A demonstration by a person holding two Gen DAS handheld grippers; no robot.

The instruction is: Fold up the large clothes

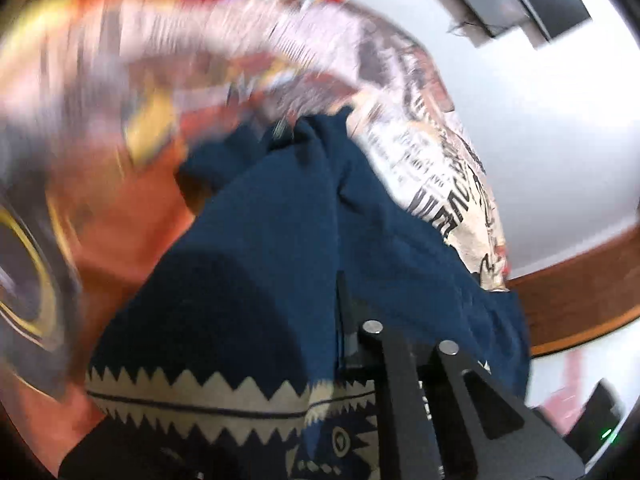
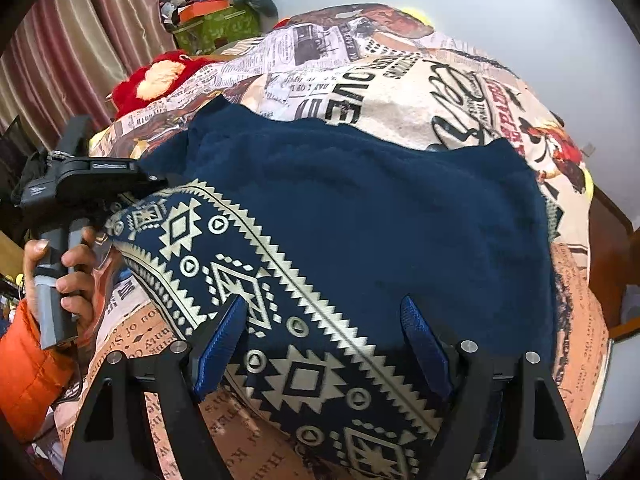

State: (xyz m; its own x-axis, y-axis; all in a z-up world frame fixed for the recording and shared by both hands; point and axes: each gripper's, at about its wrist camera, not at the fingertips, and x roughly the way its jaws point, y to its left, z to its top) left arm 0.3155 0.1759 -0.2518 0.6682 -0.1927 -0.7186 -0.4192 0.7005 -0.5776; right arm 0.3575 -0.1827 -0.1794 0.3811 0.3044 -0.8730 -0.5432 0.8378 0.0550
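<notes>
Spread on the bed's newsprint-patterned cover [image 2: 420, 80], the navy garment [image 2: 360, 200] runs its patterned band [image 2: 248, 280] diagonally, from the left hand-held gripper [image 2: 132, 184] toward the wide-open right hand-held gripper [image 2: 324, 344]. Left is clamped on cloth; best lift evenly, keeping the edge taut.

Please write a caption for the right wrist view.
Open right gripper above navy patterned garment on newspaper-print bedspread.
</notes>
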